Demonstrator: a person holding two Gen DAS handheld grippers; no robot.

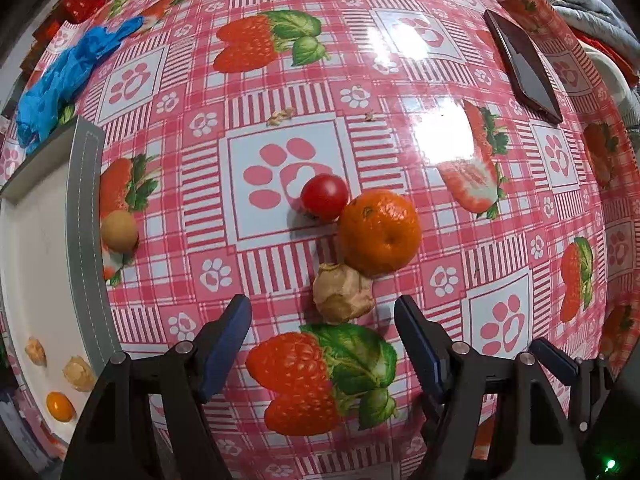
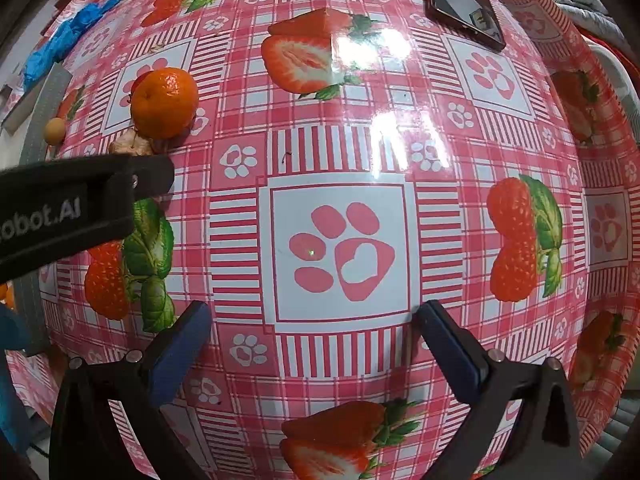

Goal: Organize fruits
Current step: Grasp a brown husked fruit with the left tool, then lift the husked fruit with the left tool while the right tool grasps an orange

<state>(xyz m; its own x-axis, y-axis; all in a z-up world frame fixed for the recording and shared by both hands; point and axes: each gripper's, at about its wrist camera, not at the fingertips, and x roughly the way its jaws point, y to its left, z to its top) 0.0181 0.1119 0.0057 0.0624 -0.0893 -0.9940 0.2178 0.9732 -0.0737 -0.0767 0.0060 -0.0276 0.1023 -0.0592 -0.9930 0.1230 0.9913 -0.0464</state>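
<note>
Pictured on a strawberry-print tablecloth (image 1: 280, 128): a mandarin (image 1: 379, 231) as landmark, touching a cherry tomato (image 1: 325, 197) on its far-left side and a papery husked fruit (image 1: 343, 293) on its near side. Just nearer than the mandarin, left gripper (image 1: 322, 344) spread, empty. Well right of it, right gripper (image 2: 314, 344) spread, empty. Far left, a white tray (image 1: 86, 216).

Strawberry-print tablecloth (image 1: 304, 92), dark phone (image 1: 522, 66), crumpled blue plastic bag (image 1: 68, 76)
</note>
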